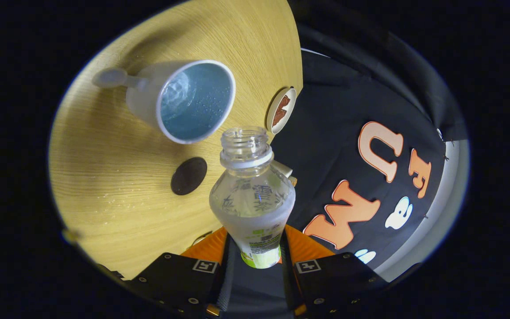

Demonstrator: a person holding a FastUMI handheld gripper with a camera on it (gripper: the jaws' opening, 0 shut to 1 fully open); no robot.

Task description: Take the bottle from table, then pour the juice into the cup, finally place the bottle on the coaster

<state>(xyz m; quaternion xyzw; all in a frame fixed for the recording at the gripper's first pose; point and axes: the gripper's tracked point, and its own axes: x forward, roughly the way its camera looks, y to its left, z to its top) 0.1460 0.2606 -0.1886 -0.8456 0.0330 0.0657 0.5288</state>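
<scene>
We saw the bottle (252,199) gripped between the tool's (255,259) fingers, its open mouth just short of the cup (184,101) on the table (117,186). A dark disc (188,176) lay beside the bottle near the cup, and the coaster (281,110) sat beyond at the table's edge.

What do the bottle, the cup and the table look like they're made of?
Bottle, held between the gripper fingers: clear plastic, see-through with a threaded neck. Cup: probably matte white plastic or ceramic, with a glossy blue inside. Table: pale wood or wood-look laminate, with fine grain lines.

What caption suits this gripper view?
Tool shut on uncapped bottle, tilted toward white cup on wooden table.
</scene>
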